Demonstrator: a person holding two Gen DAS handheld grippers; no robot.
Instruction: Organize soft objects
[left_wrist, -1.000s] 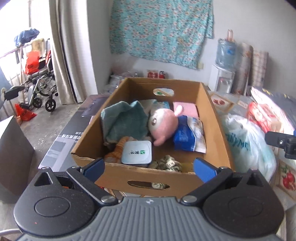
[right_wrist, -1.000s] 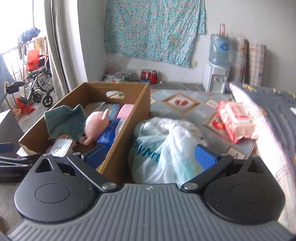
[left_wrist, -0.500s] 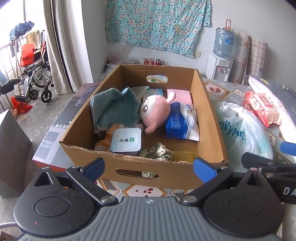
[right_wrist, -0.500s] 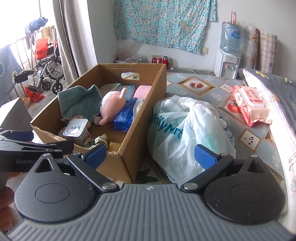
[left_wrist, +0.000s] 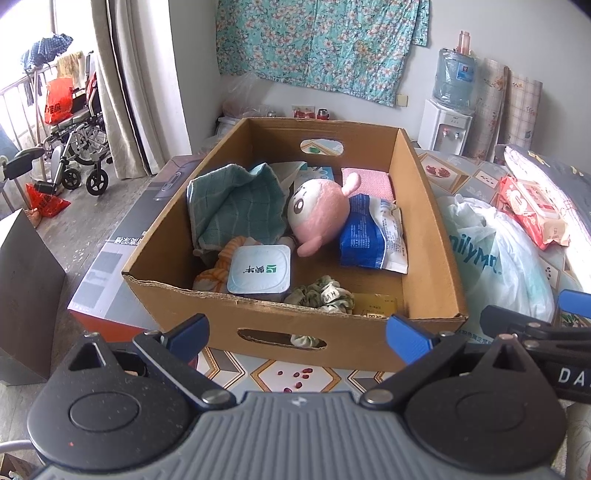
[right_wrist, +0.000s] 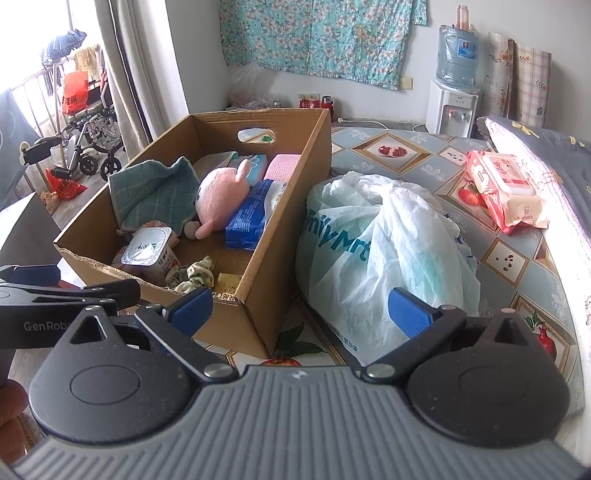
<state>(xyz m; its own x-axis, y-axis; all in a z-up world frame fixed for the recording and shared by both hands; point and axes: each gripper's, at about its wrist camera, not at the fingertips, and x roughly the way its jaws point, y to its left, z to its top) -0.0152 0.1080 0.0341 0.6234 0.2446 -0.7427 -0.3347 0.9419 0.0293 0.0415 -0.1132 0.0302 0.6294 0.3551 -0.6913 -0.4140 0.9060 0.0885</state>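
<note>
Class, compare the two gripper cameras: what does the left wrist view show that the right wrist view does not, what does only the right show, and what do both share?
Only the left wrist view shows the plush toy's face and the slot in the box's near wall. Only the right wrist view shows the yogurt cup's side and an apple print on the floor mat. Both show the cardboard box, green towel, blue packet, white plastic bag and wet wipes pack.

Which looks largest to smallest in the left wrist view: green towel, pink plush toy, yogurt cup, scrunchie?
1. green towel
2. pink plush toy
3. yogurt cup
4. scrunchie

Cup and scrunchie sit nearer the camera, so their ranking is unsure.
</note>
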